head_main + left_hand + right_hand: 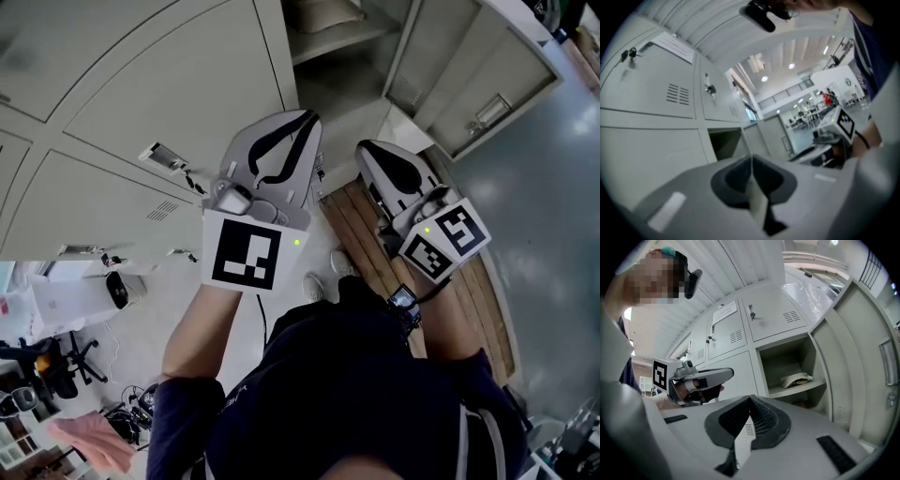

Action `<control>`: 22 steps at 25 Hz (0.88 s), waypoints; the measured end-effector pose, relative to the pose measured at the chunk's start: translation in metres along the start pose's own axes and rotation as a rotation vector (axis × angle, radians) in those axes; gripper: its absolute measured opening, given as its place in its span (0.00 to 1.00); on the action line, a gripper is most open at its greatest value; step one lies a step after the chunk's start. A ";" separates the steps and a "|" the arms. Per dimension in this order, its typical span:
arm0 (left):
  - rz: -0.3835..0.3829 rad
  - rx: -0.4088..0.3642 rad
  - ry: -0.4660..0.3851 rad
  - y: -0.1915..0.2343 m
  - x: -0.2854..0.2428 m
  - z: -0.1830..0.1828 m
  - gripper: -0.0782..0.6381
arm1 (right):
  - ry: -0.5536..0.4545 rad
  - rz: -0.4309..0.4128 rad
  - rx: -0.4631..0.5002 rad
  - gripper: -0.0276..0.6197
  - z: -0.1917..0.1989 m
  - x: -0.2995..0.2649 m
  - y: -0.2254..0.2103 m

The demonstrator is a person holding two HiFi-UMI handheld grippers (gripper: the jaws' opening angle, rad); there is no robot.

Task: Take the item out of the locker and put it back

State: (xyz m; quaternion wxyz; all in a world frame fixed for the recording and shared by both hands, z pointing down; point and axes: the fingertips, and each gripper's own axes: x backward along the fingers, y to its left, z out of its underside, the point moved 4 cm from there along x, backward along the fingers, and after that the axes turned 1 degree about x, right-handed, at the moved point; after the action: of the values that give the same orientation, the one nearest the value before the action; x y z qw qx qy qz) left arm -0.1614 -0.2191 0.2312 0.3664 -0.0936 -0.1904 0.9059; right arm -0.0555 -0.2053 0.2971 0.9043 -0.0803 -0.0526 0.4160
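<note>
The locker [787, 366] stands open, and a pale, flat folded item [797, 379] lies on its shelf. In the head view the same item [323, 14] shows at the top edge, inside the open compartment. My right gripper [750, 399] is shut with nothing in it and hangs in front of the locker, well short of the item. My left gripper [751, 157] is also shut and empty, facing the closed locker doors beside an open compartment [725, 143]. Seen from the head, the left gripper [305, 117] and the right gripper [366, 148] are held side by side, pointing at the lockers.
The open locker door [876, 366] swings out at the right, also visible as the door [469, 84] in the head view. Closed locker doors [169, 84] fill the left. A wooden slatted platform [375, 253] lies on the floor below. An office chair and clutter [56, 366] sit at the lower left.
</note>
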 end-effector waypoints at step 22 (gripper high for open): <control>0.007 0.320 -0.051 -0.101 0.061 -0.002 0.12 | -0.016 -0.044 0.089 0.05 -0.028 0.099 0.036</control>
State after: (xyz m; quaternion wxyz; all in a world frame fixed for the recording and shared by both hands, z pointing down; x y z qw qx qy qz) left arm -0.1411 -0.1097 0.2695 0.3685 -0.0117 -0.0524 0.9281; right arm -0.0136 -0.1102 0.2659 0.9155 -0.0355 -0.0428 0.3984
